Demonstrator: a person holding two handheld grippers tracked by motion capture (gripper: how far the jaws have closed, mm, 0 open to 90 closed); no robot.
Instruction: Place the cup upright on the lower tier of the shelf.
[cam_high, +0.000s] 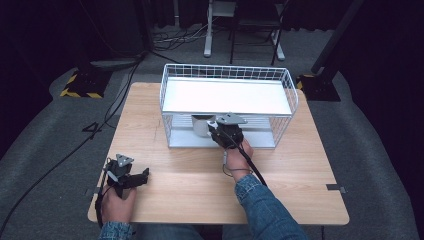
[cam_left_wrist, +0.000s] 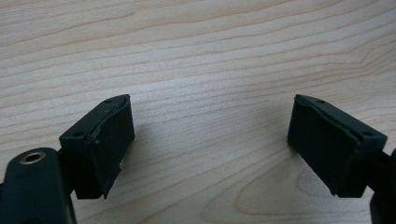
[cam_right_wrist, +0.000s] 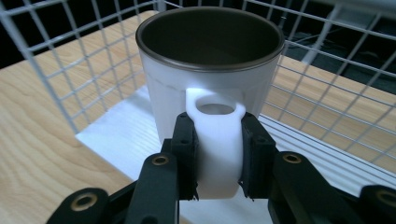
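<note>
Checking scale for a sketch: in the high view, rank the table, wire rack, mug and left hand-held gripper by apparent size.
Largest to smallest:
1. table
2. wire rack
3. left hand-held gripper
4. mug, partly hidden under the shelf, so unsure against the gripper.

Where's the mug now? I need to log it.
High view: the mug sits on the rack's lower shelf, left of middle, its handle clamped by the right gripper.

A: What has the gripper (cam_right_wrist: 218, 161) got?

B: The handle (cam_right_wrist: 218, 140) of a white mug (cam_right_wrist: 210, 79), pinched between both jaws, one on each side.

A: How does the mug stand?

B: Upright, its dark inside open to the camera, on the white shelf (cam_right_wrist: 123, 135) inside a white wire rack (cam_right_wrist: 70, 74).

A: And around it?

B: A wooden table (cam_right_wrist: 32, 135), showing through the wires.
</note>
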